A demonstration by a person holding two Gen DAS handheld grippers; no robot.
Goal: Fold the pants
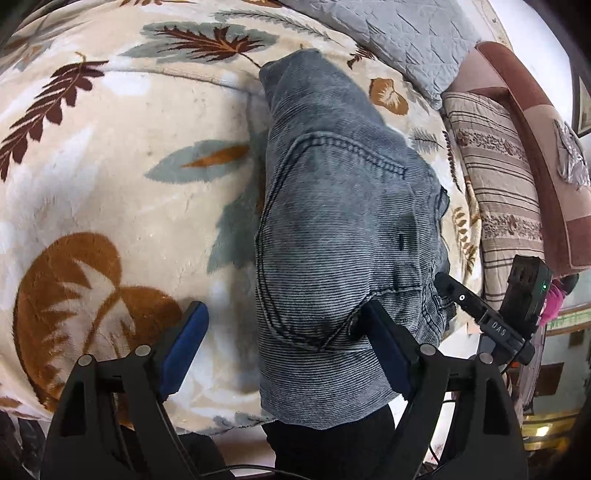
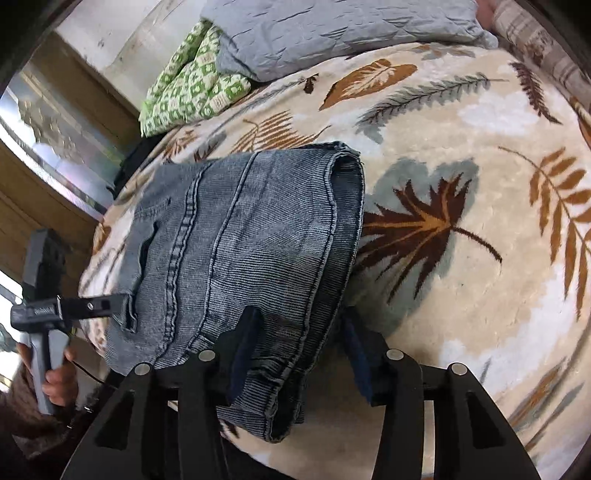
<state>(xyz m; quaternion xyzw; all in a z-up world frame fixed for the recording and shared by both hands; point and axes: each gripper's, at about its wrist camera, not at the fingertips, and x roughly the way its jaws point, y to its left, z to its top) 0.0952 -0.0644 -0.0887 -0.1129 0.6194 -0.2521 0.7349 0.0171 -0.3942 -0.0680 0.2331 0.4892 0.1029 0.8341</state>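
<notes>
The folded grey-blue corduroy pants (image 1: 332, 221) lie on a cream blanket with leaf prints (image 1: 110, 166), back pocket up. My left gripper (image 1: 284, 321) is open; its right finger (image 1: 384, 332) touches the pants' near part and the left finger rests over the blanket. In the right wrist view the pants (image 2: 251, 240) lie folded with the waistband toward me. My right gripper (image 2: 299, 332) is open, its jaws standing either side of the pants' near right edge. The right gripper also shows in the left wrist view (image 1: 447, 284) at the pants' right edge. The left gripper also shows in the right wrist view (image 2: 110, 304), at the pants' left edge.
A grey quilted pillow (image 2: 332, 29) and a green patterned cloth (image 2: 184, 85) lie at the bed's far end. A striped quilt (image 1: 495, 184) and a brown headboard (image 1: 528, 129) run along one side. The bed's near edge is just below the pants.
</notes>
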